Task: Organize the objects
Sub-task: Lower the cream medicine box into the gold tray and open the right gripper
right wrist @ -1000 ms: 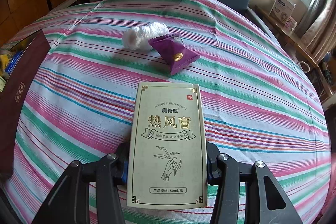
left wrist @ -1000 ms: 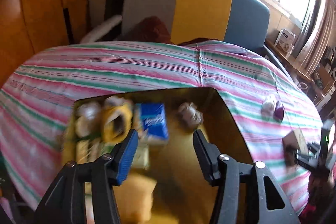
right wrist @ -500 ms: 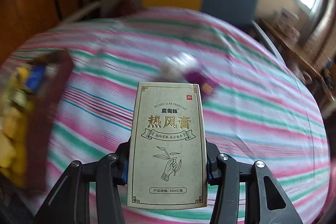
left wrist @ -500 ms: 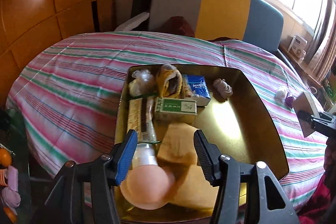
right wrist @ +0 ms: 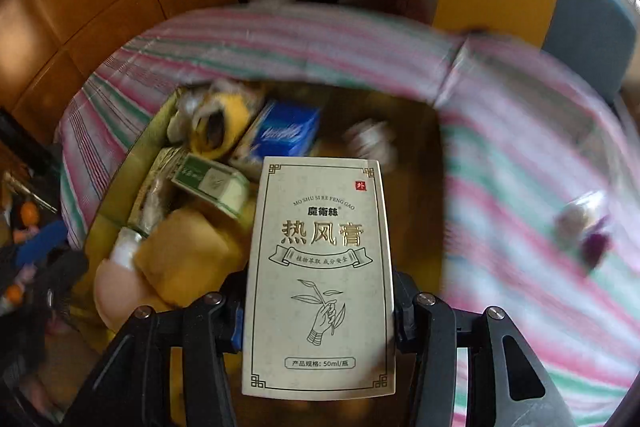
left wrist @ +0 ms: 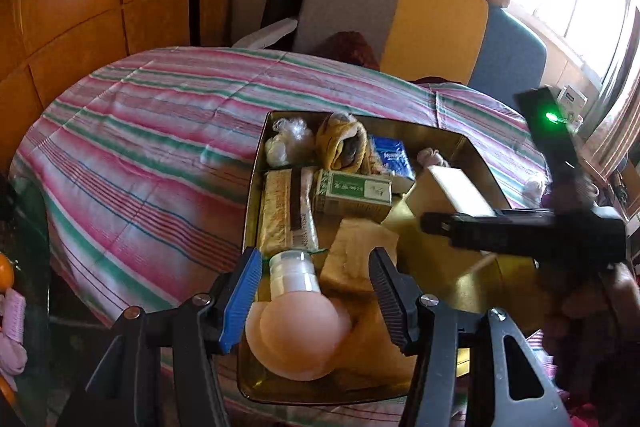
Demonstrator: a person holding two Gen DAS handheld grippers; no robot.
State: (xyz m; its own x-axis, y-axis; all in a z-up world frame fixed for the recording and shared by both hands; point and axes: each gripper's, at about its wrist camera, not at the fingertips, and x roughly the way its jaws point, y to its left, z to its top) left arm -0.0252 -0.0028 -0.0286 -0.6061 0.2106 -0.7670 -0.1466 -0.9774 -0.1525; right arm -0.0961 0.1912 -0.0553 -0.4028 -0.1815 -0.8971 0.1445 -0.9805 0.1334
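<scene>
The right gripper [right wrist: 318,311] clamps a tall cream cardboard box with gold lettering [right wrist: 320,275] above the gold-lined tray [left wrist: 476,151]; dropped carelessly, it could land crooked on the crowded left side. The left gripper [left wrist: 316,287] hovers half-open, empty, near the tray's near-left corner. The pink-and-green striped cloth [left wrist: 152,147] seems to cover a round table, with cushioned seating beyond.

Open left gripper [left wrist: 316,283] over gold tray [left wrist: 250,211]; right gripper's box [left wrist: 448,187] blurred, perhaps cream.

Printed text on the cream carton

The cream carton [right wrist: 320,275] reads "MO SHU SI RE FENG GAO", large characters "热风膏", brand "魔術絲", and "50ml" on the bottom label; print on the blue packet [right wrist: 285,135] and green box [left wrist: 352,191] is unreadable.
</scene>
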